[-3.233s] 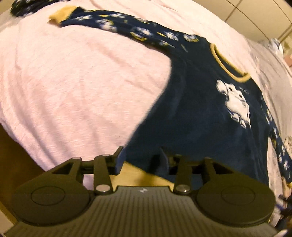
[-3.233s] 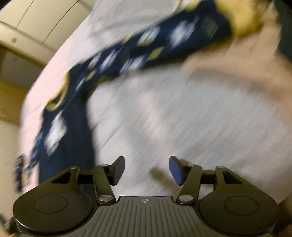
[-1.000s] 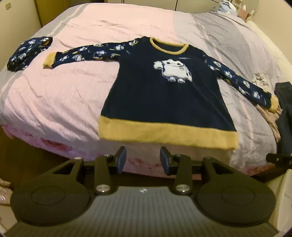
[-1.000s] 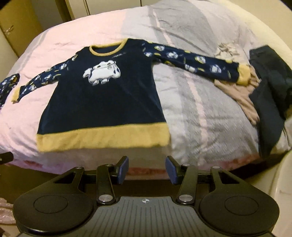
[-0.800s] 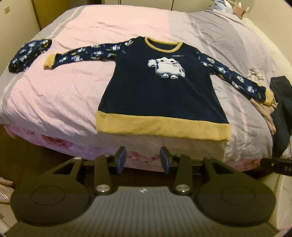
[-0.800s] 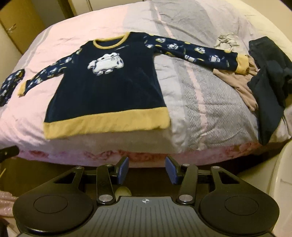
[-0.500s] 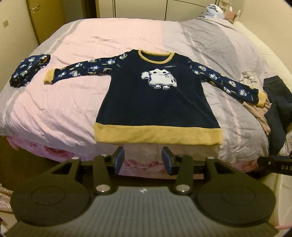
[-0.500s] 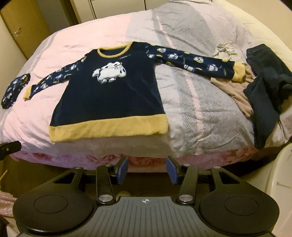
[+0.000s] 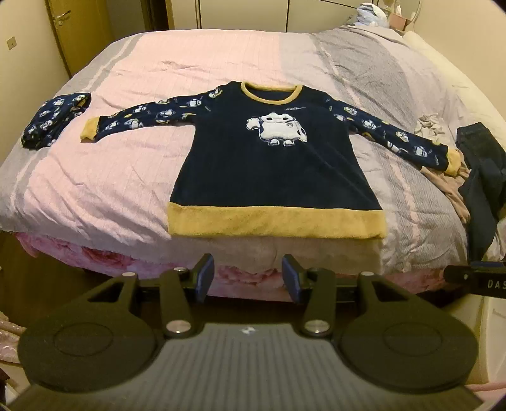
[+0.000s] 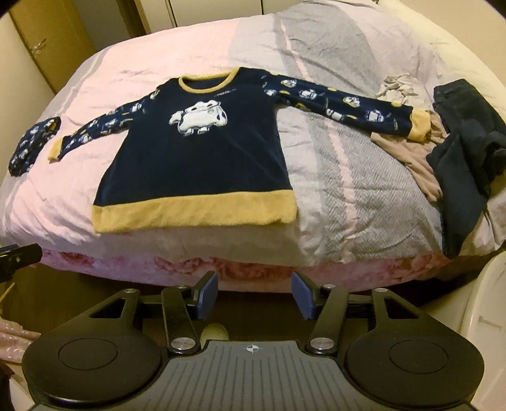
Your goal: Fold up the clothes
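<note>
Pink-and-grey bed (image 9: 95, 177) is seen ahead; the navy sweater (image 9: 275, 177) is spread flat, sleeves out, well beyond left claw (image 9: 248, 278) and right claw (image 10: 254, 295), both opening, nothing gripped.

Home bedroom. Large bed (image 9: 95, 189) fills the view, covered by a pink and grey quilt (image 9: 363, 72). Wooden door with handle (image 9: 63, 14) in the far left corner; pale wardrobe doors (image 9: 240, 14) behind the bed. Clothes lie on the quilt: pyjama top (image 9: 275, 170), dark trousers (image 10: 461, 132).
</note>
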Demonstrator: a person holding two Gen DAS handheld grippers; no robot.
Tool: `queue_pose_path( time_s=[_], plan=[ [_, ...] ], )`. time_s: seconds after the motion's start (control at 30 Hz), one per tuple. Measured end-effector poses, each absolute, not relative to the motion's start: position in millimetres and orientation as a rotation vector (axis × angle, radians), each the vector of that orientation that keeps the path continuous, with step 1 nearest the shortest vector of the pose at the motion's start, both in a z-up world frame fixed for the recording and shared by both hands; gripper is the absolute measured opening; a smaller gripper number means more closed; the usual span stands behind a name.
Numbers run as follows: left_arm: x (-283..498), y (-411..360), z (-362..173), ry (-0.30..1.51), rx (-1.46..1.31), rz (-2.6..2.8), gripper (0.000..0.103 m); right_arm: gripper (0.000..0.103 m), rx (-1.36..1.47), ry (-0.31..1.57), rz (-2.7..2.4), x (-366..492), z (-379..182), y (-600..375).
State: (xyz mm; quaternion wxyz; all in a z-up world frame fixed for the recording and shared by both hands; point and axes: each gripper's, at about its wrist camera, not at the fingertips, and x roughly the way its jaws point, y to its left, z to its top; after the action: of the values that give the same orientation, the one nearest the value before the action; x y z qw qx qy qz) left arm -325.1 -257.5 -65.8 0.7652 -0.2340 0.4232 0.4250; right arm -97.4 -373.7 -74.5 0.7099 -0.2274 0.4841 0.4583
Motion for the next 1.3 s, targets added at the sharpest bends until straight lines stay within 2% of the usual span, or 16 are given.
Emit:
queue_pose_path(
  time_s=[0.8, 1.3],
  plan=[
    [-306, -265, -61, 0.906, -0.487, 0.928, 0.044, 0.059, -0.473, 1.031, 1.04, -78, -65, -375],
    [-291, -212, -73, 0.869, -0.528, 0.949, 0.045, 0.059, -0.41, 1.026, 1.04, -43, -72, -338]
  ],
)
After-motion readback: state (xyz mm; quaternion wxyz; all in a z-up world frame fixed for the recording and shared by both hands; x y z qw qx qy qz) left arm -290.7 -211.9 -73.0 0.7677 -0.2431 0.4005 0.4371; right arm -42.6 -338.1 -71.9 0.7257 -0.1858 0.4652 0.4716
